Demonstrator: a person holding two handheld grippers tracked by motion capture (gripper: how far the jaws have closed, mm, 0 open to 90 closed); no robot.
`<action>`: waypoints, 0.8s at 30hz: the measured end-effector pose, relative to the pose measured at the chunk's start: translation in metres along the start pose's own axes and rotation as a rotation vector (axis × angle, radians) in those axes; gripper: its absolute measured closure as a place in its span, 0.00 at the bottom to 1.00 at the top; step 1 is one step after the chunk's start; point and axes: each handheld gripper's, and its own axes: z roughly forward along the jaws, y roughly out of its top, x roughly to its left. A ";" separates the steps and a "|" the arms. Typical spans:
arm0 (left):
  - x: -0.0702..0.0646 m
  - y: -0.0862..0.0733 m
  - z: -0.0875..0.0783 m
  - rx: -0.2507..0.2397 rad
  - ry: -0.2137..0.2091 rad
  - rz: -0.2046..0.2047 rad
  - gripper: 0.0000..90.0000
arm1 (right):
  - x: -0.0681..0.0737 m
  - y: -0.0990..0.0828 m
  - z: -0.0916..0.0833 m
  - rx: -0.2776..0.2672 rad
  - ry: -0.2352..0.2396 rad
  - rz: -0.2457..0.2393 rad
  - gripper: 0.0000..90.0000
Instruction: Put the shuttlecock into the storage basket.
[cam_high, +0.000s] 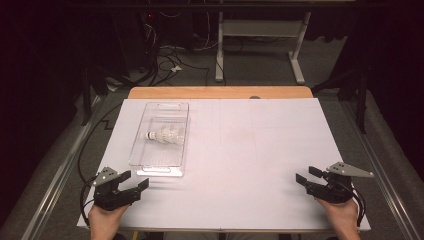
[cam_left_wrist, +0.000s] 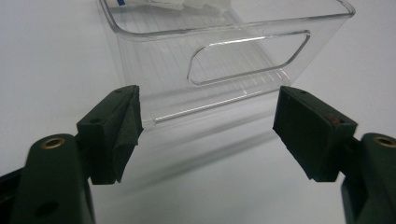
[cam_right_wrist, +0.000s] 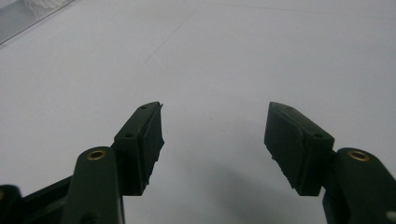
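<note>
A clear plastic tray (cam_high: 138, 150) lies on the left half of the white table. White shuttlecocks (cam_high: 165, 135) lie on their side in its middle. My left gripper (cam_high: 134, 179) rests at the front left, just short of the tray's near end, open with nothing between its fingers. In the left gripper view the tray's near wall with its handle slot (cam_left_wrist: 247, 58) stands right ahead of the open left gripper (cam_left_wrist: 208, 128). My right gripper (cam_high: 308, 174) sits at the front right, open and empty, pointing left over bare table. The right gripper (cam_right_wrist: 215, 133) also stands open in its own view.
The white sheet (cam_high: 260, 150) covers the table, with a wooden edge (cam_high: 220, 92) at the back. Beyond it are a dark floor, cables and a desk frame (cam_high: 260, 45). A corner of the tray (cam_right_wrist: 28, 18) shows top left in the right gripper view.
</note>
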 end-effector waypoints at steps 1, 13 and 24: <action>0.000 0.000 0.000 0.000 0.000 0.000 0.27 | 0.000 0.000 -0.001 -0.005 -0.001 0.002 0.41; 0.000 0.000 0.000 0.000 -0.001 -0.001 0.27 | -0.004 -0.003 -0.004 -0.033 -0.010 0.015 0.40; 0.000 0.001 0.001 0.003 -0.005 0.002 0.27 | -0.005 -0.003 -0.004 -0.045 -0.009 0.030 0.39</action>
